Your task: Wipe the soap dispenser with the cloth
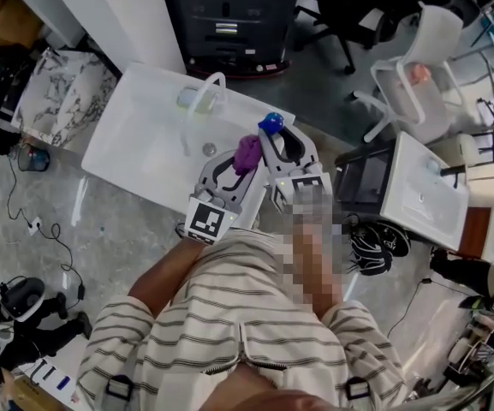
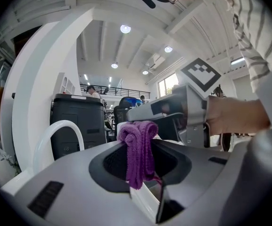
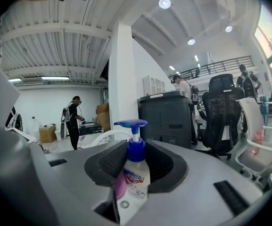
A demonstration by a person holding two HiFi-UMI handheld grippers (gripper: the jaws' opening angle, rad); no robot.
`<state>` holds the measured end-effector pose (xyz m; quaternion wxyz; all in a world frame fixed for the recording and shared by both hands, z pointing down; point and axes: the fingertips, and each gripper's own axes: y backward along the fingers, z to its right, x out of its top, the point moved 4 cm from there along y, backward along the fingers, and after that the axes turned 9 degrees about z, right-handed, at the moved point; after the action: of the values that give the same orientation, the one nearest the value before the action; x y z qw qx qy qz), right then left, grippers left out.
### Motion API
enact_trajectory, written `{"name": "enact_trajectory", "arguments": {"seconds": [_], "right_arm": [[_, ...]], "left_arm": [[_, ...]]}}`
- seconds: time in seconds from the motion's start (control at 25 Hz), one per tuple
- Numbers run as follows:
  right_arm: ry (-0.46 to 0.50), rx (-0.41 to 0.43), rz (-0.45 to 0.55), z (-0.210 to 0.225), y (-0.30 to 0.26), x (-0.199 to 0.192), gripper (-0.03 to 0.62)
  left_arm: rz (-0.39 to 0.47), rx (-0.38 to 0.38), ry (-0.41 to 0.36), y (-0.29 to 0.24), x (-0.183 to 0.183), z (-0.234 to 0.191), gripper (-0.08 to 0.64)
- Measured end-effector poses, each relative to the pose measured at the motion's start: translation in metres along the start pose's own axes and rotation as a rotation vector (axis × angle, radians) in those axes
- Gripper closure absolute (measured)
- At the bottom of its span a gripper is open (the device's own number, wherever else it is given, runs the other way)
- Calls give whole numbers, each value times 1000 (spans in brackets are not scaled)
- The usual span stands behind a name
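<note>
Open-plan office or lab hall: a dark copier (image 1: 229,15) and swivel chairs (image 1: 354,7) are standing on the bare floor (image 1: 110,229), cables (image 1: 17,197) are trailing, and white washbasins (image 1: 139,148) are sitting mid-room.

Bright even indoor light, ceiling lamps (image 3: 164,3) glaring in gripper views, fisheye bending, dark vignetted corners

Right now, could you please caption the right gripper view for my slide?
Right gripper clamped on a clear plastic soap dispenser with a blue pump.
</note>
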<state>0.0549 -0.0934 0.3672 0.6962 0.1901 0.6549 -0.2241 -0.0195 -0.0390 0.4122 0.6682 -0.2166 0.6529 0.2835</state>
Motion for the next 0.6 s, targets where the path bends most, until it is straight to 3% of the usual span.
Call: {"name": "enact_trajectory", "arguments": {"seconds": [0.6], "right_arm": [[16,26,-7,-10,1,3,459]], "left_arm": [[-25,-139,-32,-25,-8,25,442]]}}
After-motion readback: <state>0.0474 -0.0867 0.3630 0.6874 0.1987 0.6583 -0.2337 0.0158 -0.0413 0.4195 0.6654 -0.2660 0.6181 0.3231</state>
